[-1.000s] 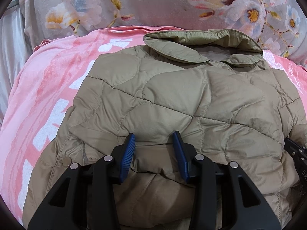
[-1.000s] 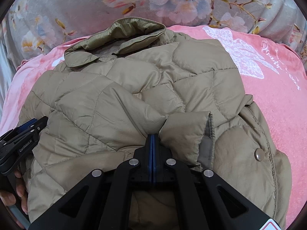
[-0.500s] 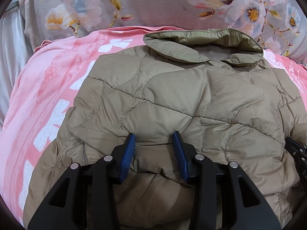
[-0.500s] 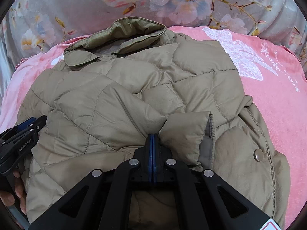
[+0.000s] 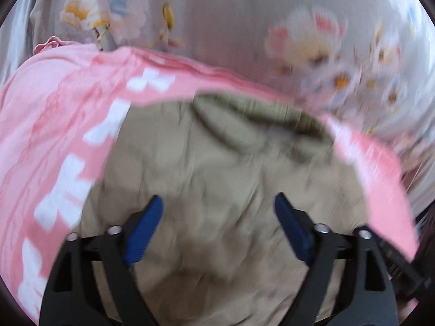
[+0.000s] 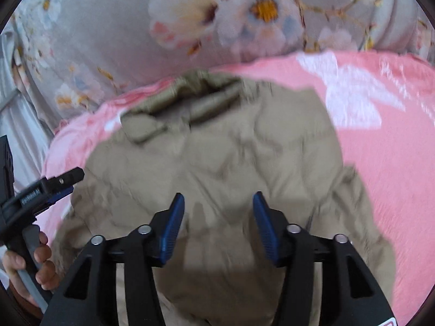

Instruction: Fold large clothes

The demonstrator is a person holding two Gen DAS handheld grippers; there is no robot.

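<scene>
Pink blanket [image 5: 54, 125] bears tan jacket [image 5: 217, 179]; both grippers' fingers [image 6: 174, 225] spread apart.

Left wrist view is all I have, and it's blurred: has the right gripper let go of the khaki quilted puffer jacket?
Observer: Yes. The right gripper stands open, with nothing between its blue pads, above the khaki quilted puffer jacket.
Operator: Can you see my left gripper from that side?
Observer: Yes, the left gripper shows side-on at the jacket's left edge, with the bare hand on its grey handle.
Operator: What lies right of the jacket?
Observer: The pink blanket with a white printed pattern, apparently bare there.
</scene>
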